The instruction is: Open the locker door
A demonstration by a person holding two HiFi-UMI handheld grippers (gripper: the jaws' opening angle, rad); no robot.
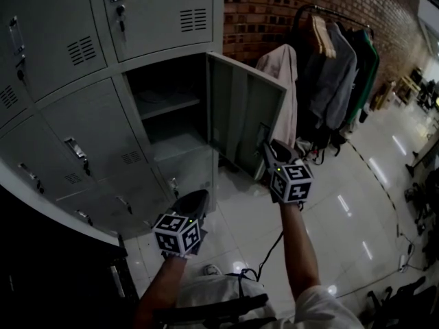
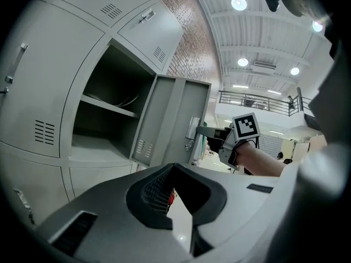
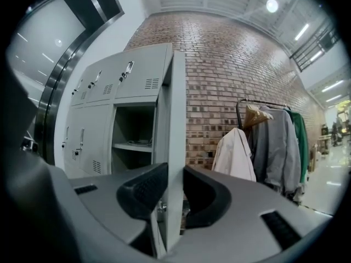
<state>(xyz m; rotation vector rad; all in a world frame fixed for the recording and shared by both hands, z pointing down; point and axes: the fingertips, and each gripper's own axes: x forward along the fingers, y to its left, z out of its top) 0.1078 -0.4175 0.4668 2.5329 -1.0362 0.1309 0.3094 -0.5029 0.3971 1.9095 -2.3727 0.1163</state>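
The room has a shiny pale tile floor, a red brick wall and a block of grey metal lockers.

Nearest to the person, the left gripper hangs low over the floor. Its jaws stand a little apart and nothing is between them. It touches nothing.

Further forward and higher, the right gripper is clamped on the locker door. In the right gripper view the free edge of the door runs straight up between the two dark pads, one pad on each face of the sheet. The long axis of the door is vertical. The door is swung well out from the locker front, hinged at its far side, and its free edge points toward this gripper. Its inner face looks toward the left gripper.

Beyond the jaws and to their left is the open compartment, with one shelf across it. To the right of the jaws, further away, a clothes rack with hanging coats stands in front of the brick wall.
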